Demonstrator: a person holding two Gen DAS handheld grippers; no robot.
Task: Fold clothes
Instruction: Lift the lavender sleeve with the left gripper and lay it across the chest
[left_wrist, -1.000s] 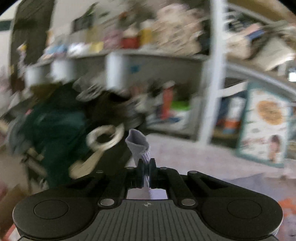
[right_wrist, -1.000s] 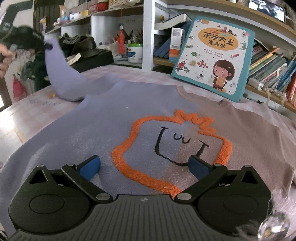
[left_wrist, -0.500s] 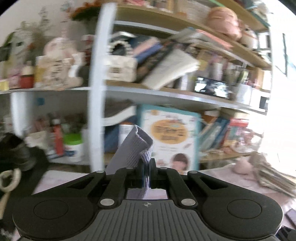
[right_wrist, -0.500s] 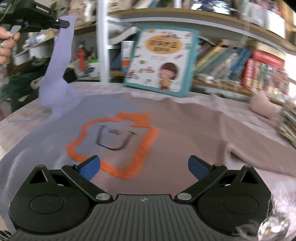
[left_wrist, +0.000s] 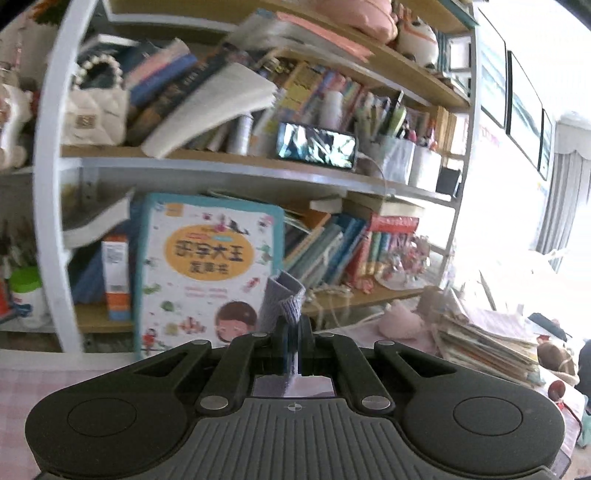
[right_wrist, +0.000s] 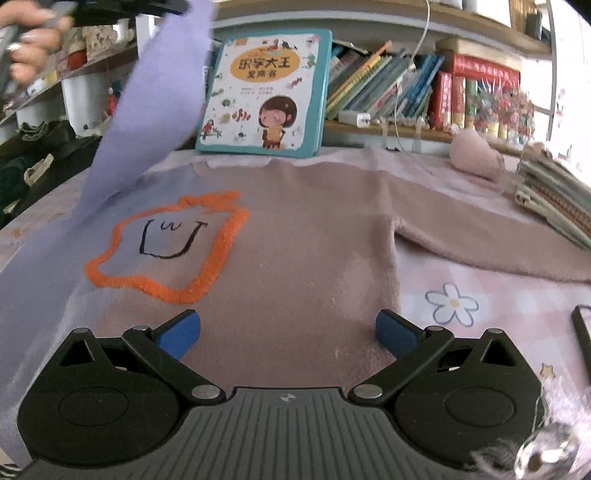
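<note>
Left gripper (left_wrist: 293, 328): jaws clenched on the ribbed cuff (left_wrist: 282, 301) of a lilac sleeve (right_wrist: 147, 110), the cuff folded over and standing up just past the fingertips, with a strip of cloth passing down between them toward the body of the tool. Ahead of this gripper, and well apart from it, a picture book (left_wrist: 207, 269) leans upright against a white bookshelf (left_wrist: 221, 170); to its right lie rows of books and a stack of papers (left_wrist: 484, 332). Right gripper (right_wrist: 288, 332): jaws spread wide and released, nothing between the blue pads (right_wrist: 181, 330); it hangs low over the lower part of the sweater (right_wrist: 295, 236). The sweater lies flat on the table (right_wrist: 498, 295), directly ahead of and beneath the right gripper, lilac on the left half and dusty pink on the right, with an orange-outlined smiling face (right_wrist: 170, 243) ahead and left of the pads. The right sleeve (right_wrist: 480, 243) stretches flat to the right, toward the stack of papers. The lilac sleeve rises from the left shoulder, up and to the left of the right gripper, to the top edge of the right wrist view, where the person's hand (right_wrist: 29, 37) shows at the upper left corner; the left gripper itself is mostly cut off there. Beyond the collar, the picture book stands at the table's far edge. A printed flower (right_wrist: 452, 302) marks the checked cloth just right of the right gripper.
</note>
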